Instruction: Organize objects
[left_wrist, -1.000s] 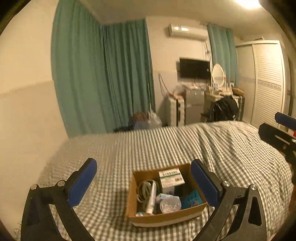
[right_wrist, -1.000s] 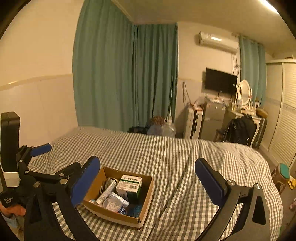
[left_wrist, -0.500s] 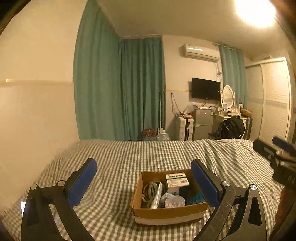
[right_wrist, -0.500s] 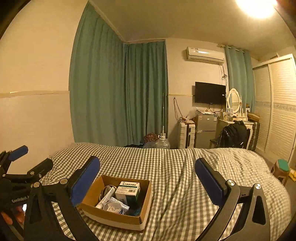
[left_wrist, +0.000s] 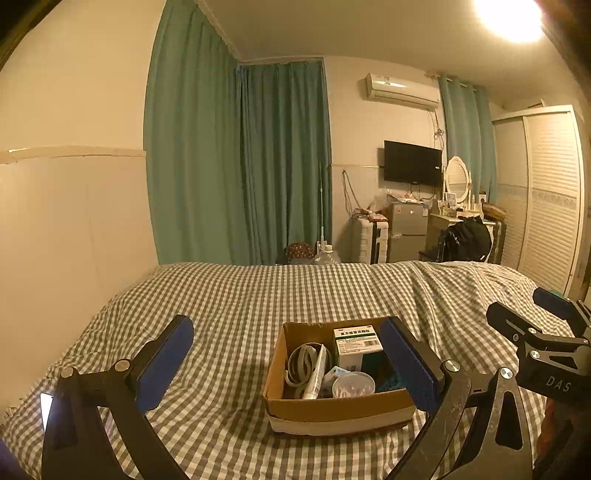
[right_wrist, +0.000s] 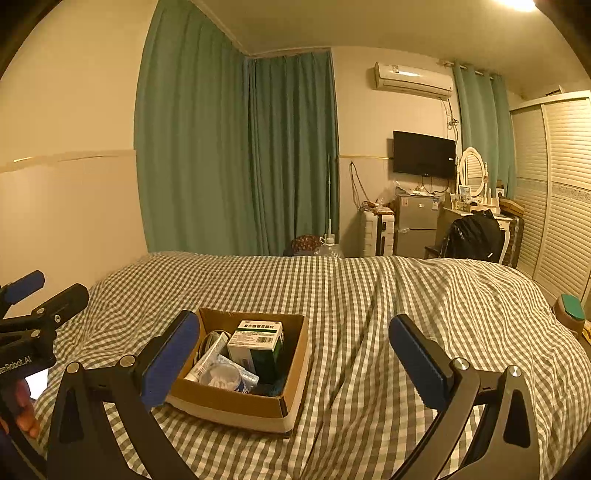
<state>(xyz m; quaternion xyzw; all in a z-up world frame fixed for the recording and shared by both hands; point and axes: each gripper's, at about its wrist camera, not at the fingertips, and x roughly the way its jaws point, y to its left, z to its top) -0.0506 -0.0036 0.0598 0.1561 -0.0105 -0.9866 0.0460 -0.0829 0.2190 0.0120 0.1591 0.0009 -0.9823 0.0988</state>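
An open cardboard box (left_wrist: 332, 410) sits on a grey checked bed (left_wrist: 240, 295); it also shows in the right wrist view (right_wrist: 229, 402). Inside are a green-and-white carton (left_wrist: 356, 341) (right_wrist: 258, 338), a white tube (left_wrist: 314, 373), a grey coiled band (left_wrist: 299, 363) and a clear round lid (left_wrist: 352, 384). My left gripper (left_wrist: 288, 363) is open and empty, just in front of the box. My right gripper (right_wrist: 295, 363) is open and empty, with the box at its left finger.
The checked bed (right_wrist: 406, 295) spreads right and beyond the box. A wall (left_wrist: 66, 221) runs along the left. Teal curtains (left_wrist: 236, 166), a small fridge (left_wrist: 406, 229), a dressing table and a white wardrobe (left_wrist: 546, 199) stand past the bed's far end.
Both views have tilted up and levelled, showing more wall and ceiling. The box now sits closer to the left gripper's right finger. Both grippers stay open and empty.
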